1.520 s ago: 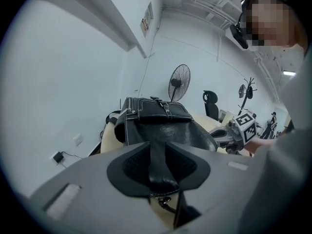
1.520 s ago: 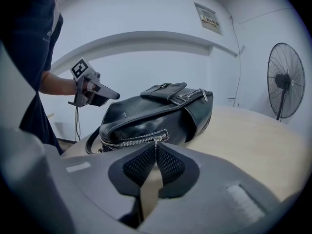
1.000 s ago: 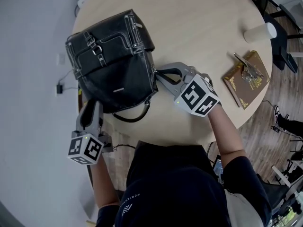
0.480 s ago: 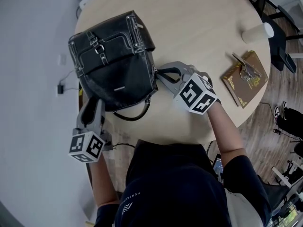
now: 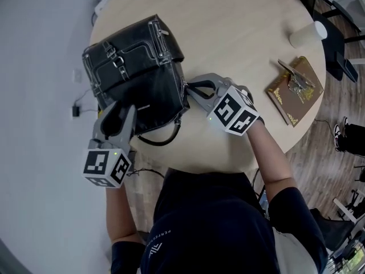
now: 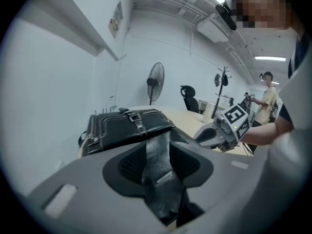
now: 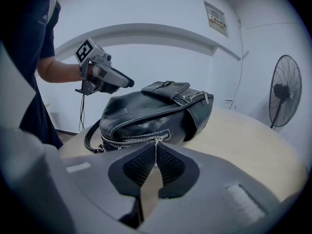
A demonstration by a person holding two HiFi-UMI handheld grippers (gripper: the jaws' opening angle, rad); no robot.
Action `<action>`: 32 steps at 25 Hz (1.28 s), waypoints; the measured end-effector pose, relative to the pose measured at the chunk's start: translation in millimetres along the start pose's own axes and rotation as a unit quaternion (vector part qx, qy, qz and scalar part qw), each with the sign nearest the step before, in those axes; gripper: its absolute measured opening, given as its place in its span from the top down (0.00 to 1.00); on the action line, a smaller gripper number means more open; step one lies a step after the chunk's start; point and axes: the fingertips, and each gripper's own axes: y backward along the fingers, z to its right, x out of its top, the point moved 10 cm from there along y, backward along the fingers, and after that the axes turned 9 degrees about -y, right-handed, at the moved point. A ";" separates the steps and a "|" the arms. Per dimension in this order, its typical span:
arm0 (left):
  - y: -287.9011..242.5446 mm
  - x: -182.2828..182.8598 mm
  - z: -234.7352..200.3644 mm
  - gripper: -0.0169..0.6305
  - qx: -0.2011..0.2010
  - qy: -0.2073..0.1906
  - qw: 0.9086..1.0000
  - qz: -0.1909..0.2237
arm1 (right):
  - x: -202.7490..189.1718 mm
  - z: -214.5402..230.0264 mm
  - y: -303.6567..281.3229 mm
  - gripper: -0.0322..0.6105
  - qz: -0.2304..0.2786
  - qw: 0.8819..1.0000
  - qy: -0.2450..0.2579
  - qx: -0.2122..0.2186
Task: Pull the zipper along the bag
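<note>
Now, black bag (image 5: 137, 79) (contents hidden), zipper pull (image 7: 156, 144) between right gripper (image 7: 156, 152) fingers (image 7: 170, 165).

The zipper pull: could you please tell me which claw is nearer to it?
Right. The right claw grips the zipper pull; the left claw, its jaws just opening with the bag between them, is at its far side.

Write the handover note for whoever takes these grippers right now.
Right gripper: jaws shut on the zipper pull at the side of the black bag.
Left gripper: jaws have just been opening; the black bag's near corner sits between them, apparently not clamped.
The black bag lies on the round table.
Done: pull gripped.
Left: brace the black bag, then draw the zipper along. How far it has run cannot be told.
</note>
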 end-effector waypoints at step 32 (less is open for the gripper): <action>-155.2 91.8 22.0 0.56 -0.221 -0.415 0.864 -0.181 | -4.9 0.3 -3.7 0.93 0.026 0.998 -0.052 0.002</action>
